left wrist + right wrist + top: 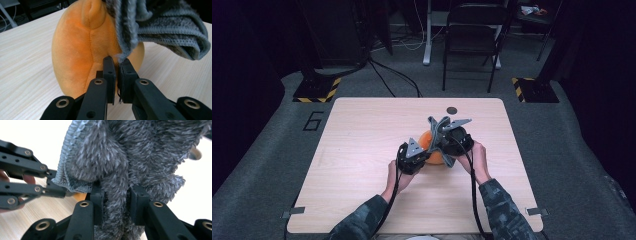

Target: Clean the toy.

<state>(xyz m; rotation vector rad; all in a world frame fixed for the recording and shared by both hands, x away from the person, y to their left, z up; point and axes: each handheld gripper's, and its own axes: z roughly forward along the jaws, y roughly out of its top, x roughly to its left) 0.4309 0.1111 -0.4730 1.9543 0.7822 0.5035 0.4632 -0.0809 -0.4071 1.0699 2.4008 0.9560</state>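
We are pinching the edge of the fuzzy grey sock (160,27) with our left tongs (116,75), closed tight. Our right tongs (116,202) are gripping its thick middle. The sock is hanging over an orange soft toy (80,50) standing mid-table (362,150), nearer the far edge.

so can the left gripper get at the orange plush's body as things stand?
Probably yes. The left gripper sits right against the orange plush, nothing between them, but its jaws are shut on an edge of the grey cloth, so it must let go first.
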